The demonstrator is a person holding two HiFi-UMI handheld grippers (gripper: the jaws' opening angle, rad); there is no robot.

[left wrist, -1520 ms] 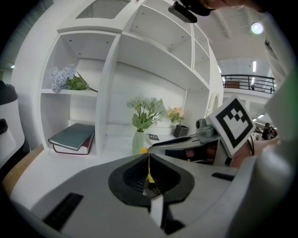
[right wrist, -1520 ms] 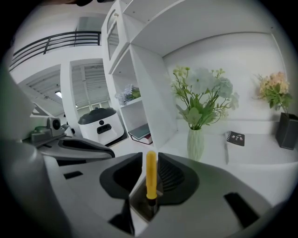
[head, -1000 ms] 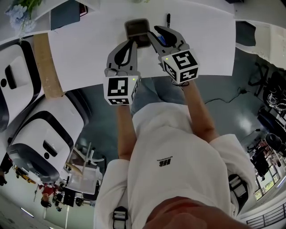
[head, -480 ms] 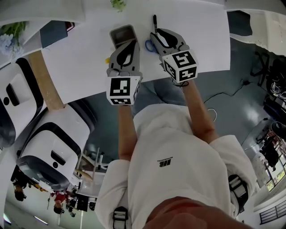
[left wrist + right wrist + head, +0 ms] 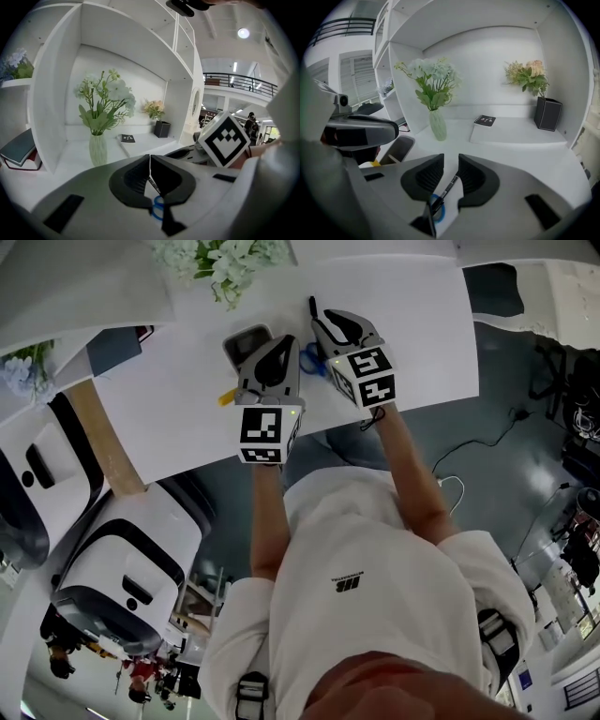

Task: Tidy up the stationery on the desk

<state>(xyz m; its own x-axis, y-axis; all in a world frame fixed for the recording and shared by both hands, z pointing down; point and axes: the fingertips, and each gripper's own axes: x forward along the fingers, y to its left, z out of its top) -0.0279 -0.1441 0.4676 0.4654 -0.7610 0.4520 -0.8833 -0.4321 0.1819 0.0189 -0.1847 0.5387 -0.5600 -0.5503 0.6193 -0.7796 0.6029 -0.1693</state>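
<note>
Presently, toward the left of the white surface (image 5: 412,324), a grey tray (image 5: 246,338) stands with its open top upward. A small yellow item (image 5: 228,397) lies just beside its near corner; what that item is cannot be told. The left gripper (image 5: 150,160) hangs just right of the tray. Its jaws are together with nothing clamped, leaving only a slit below the tips through which the surface shows.

Between the two grippers lie the blue-handled scissors (image 5: 312,359); only the handle rings show, the blades being covered. Just beyond them lies a black pen (image 5: 313,307), its long axis running away from the person, close to the line along which the right gripper points. The right gripper (image 5: 450,159) tilts down over both items. Its jaws stand apart, have just been closing slightly, and press on nothing. In the right gripper view a slim black item, by its look the pen, appears in the gap between the jaws, on the surface below and clear of both pads. The blue ring sits nearer, low in the same gap.

Judgement: the right gripper is the nearer to the pen and the only one ready to grasp. The governing relation — pen lengthwise along the jaw gap, not across it — suits a closure on its thin sides once the jaws descend. The tray to the left is the probable destination.
</note>
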